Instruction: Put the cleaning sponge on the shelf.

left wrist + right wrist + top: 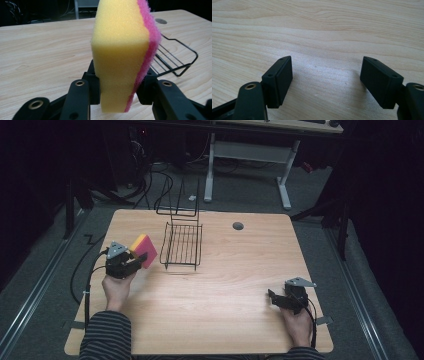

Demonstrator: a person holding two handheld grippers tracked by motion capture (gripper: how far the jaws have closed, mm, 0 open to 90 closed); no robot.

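A yellow sponge with a pink scouring side (144,250) (122,52) stands on edge between the jaws of my left gripper (134,264) (117,85), which is shut on it above the left part of the wooden table (225,285). Just right of it lies a black wire rack (182,244) (175,62), apart from the sponge. My right gripper (274,298) (325,80) rests low near the table's front right, jaws wide open over bare wood with nothing between them.
A round cable hole (238,226) sits in the table's far right part. A white desk frame (250,165) and cables (150,185) stand on the floor beyond the far edge. Dark floor lies beside the table.
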